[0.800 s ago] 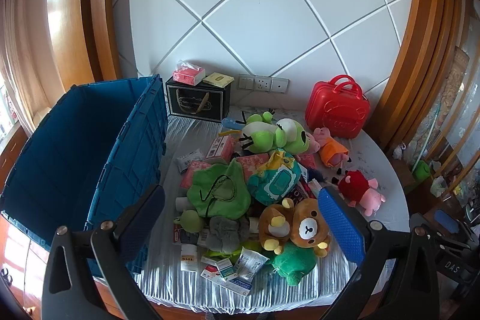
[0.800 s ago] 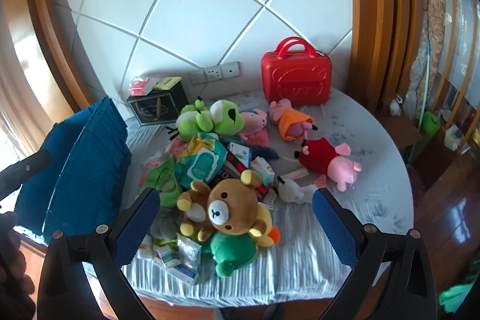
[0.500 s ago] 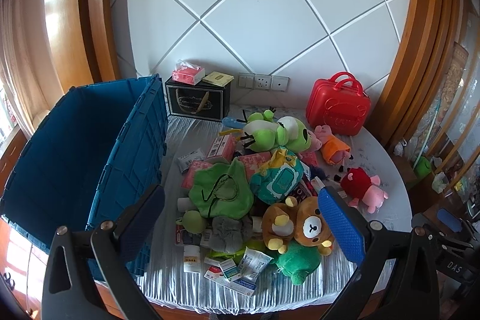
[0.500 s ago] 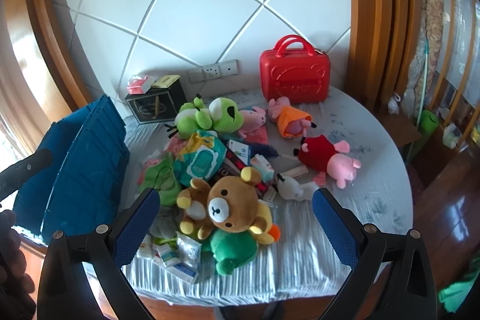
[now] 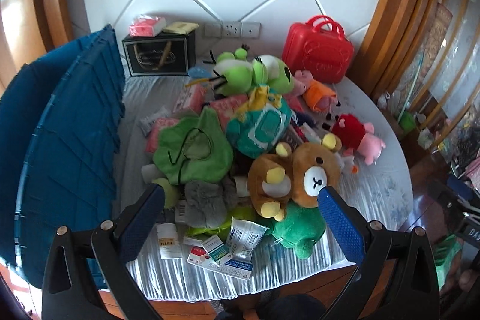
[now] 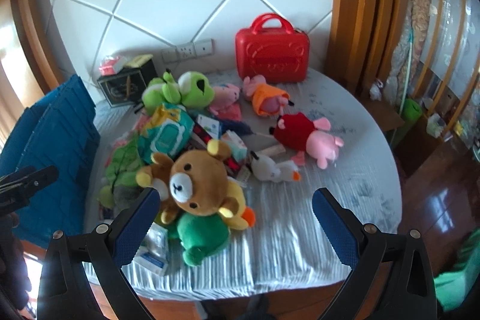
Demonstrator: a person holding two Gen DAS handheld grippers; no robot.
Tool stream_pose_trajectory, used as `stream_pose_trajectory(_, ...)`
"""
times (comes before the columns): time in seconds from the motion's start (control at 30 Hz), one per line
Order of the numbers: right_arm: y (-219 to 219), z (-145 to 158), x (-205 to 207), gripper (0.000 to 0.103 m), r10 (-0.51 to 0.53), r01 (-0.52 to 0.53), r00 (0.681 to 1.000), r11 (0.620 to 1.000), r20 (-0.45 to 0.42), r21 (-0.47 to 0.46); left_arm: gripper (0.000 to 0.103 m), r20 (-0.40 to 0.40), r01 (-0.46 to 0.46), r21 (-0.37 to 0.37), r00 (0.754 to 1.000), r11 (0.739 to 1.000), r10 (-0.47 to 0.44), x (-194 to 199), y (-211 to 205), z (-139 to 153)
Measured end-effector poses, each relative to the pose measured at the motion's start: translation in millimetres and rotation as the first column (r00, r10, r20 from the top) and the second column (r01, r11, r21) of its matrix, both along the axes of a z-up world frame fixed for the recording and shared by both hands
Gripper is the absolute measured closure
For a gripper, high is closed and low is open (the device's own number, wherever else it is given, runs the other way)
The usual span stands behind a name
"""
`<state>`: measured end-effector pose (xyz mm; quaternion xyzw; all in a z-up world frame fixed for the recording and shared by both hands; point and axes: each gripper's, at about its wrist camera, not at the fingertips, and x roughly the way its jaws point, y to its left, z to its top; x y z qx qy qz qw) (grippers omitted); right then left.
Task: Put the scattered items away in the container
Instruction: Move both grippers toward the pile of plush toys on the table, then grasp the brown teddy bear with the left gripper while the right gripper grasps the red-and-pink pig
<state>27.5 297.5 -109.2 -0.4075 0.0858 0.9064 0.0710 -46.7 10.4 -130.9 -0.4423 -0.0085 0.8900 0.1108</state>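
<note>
Little writing can be read: the white bottle [image 5: 169,242] at the near edge of the pile carries an orange label band whose letters are too blurred to make out, and the print on the flat medicine boxes [image 5: 219,257] just right of it is too small to read. Taking the brown bear plush [image 5: 295,176] as landmark, the blue crate [image 5: 69,146], the task's container, stands well to its left at the table's edge, its ribbed wall facing the pile; its inside cannot be seen. The scattered items lie heaped on the striped cloth [image 6: 288,254]: a green plush [image 5: 297,227] under the bear, a teal wipes pack [image 5: 261,128] just behind it, a green drawstring pouch [image 5: 195,149] to its left, a frog plush [image 5: 255,74] farther back. A red case [image 5: 318,53] stands closed behind the bear, against the wall. A black box [image 5: 159,56] sits back left with a pink packet [image 5: 147,26] on top. The left gripper [image 5: 240,200] and right gripper [image 6: 232,200] both hover over the pile's near side, fingers spread wide, gripping nothing.
</note>
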Motion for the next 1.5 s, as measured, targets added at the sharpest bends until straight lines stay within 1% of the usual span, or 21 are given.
stream_pose_trajectory(0.1,13,-16,-1,0.000,-0.007,0.007,1.000,1.000,0.025,0.004,0.000,0.005,0.024,-0.028,1.000,0.999,-0.024,-7,14,-25)
stream_pose_trajectory(0.23,37,-35,-7,0.000,-0.017,0.017,0.998,1.000,0.058,0.002,0.000,-0.029,0.082,-0.046,0.996,0.996,-0.084,-19,41,-44)
stream_pose_trajectory(0.33,62,-48,-15,0.000,-0.024,0.026,0.996,0.999,0.088,-0.022,0.000,-0.005,0.204,-0.051,0.979,0.978,-0.205,-34,75,-66)
stream_pose_trajectory(0.37,68,-50,-17,0.000,-0.024,0.027,0.995,0.999,0.094,-0.025,0.000,0.015,0.265,-0.071,0.964,0.962,-0.265,-38,92,-77)
stream_pose_trajectory(0.43,84,-54,-22,0.000,-0.021,0.024,0.994,0.999,0.104,-0.023,0.000,0.035,0.340,-0.141,0.940,0.930,-0.338,-42,117,-93)
stream_pose_trajectory(0.5,96,-59,-28,0.000,-0.021,0.024,0.993,0.999,0.115,-0.025,0.000,0.041,0.415,-0.210,0.909,0.885,-0.416,-44,143,-108)
stream_pose_trajectory(0.53,103,-62,-31,0.000,-0.021,0.025,0.992,0.999,0.121,-0.028,0.000,0.043,0.436,-0.224,0.898,0.872,-0.438,-43,150,-111)
stream_pose_trajectory(0.57,108,-64,-33,0.000,-0.021,0.025,0.992,0.999,0.126,-0.029,0.000,0.042,0.466,-0.249,0.881,0.849,-0.471,-43,161,-116)
stream_pose_trajectory(0.67,121,-74,-39,0.000,-0.020,0.025,0.988,0.999,0.152,-0.034,0.000,0.054,0.504,-0.337,0.854,0.795,-0.518,-46,182,-132)
stream_pose_trajectory(0.73,127,-79,-42,0.000,-0.016,0.023,0.986,0.999,0.163,-0.042,0.000,0.061,0.505,-0.378,0.850,0.776,-0.523,-50,188,-142)
stream_pose_trajectory(0.8,132,-82,-45,0.000,-0.010,0.018,0.985,0.999,0.174,-0.044,0.000,0.070,0.507,-0.397,0.848,0.765,-0.526,-56,190,-151)
stream_pose_trajectory(0.87,137,-85,-48,0.000,-0.007,0.016,0.983,0.999,0.183,-0.047,0.000,0.059,0.516,-0.377,0.842,0.769,-0.536,-61,189,-153)
stream_pose_trajectory(0.93,139,-88,-50,0.000,-0.006,0.015,0.981,0.999,0.192,-0.049,0.000,0.048,0.538,-0.360,0.827,0.762,-0.561,-64,188,-158)
stream_pose_trajectory(0.97,140,-90,-51,0.000,-0.005,0.015,0.980,0.999,0.197,-0.050,0.000,0.064,0.563,-0.355,0.811,0.747,-0.581,-67,190,-165)
stream_pose_trajectory(1.03,141,-92,-52,0.000,-0.002,0.012,0.979,0.999,0.204,-0.053,0.000,0.089,0.581,-0.390,0.796,0.714,-0.599,-72,199,-179)
stream_pose_trajectory(1.1,142,-94,-54,0.000,0.001,0.011,0.978,0.998,0.210,-0.055,0.000,0.089,0.593,-0.402,0.783,0.697,-0.615,-75,208,-183)
stream_pose_trajectory(1.13,143,-94,-54,0.000,0.002,0.010,0.977,0.998,0.213,-0.056,0.000,0.093,0.595,-0.396,0.783,0.699,-0.615,-78,211,-183)
stream_pose_trajectory(1.2,144,-95,-56,0.000,0.005,0.008,0.977,0.998,0.215,-0.057,0.000,0.110,0.589,-0.364,0.797,0.722,-0.594,-86,216,-180)
stream_pose_trajectory(1.27,145,-96,-57,0.000,0.007,0.005,0.976,0.999,0.218,-0.053,0.001,0.124,0.582,-0.345,0.806,0.736,-0.579,-90,217,-179)
stream_pose_trajectory(1.37,149,-102,-62,0.000,-0.003,0.015,0.975,0.998,0.223,-0.053,0.012,0.128,0.571,-0.304,0.818,0.763,-0.561,-91,213,-174)
stream_pose_trajectory(1.5,160,-113,-75,0.000,-0.004,0.008,0.976,1.000,0.216,-0.020,0.020,0.110,0.531,-0.251,0.846,0.809,-0.521,-91,200,-162)
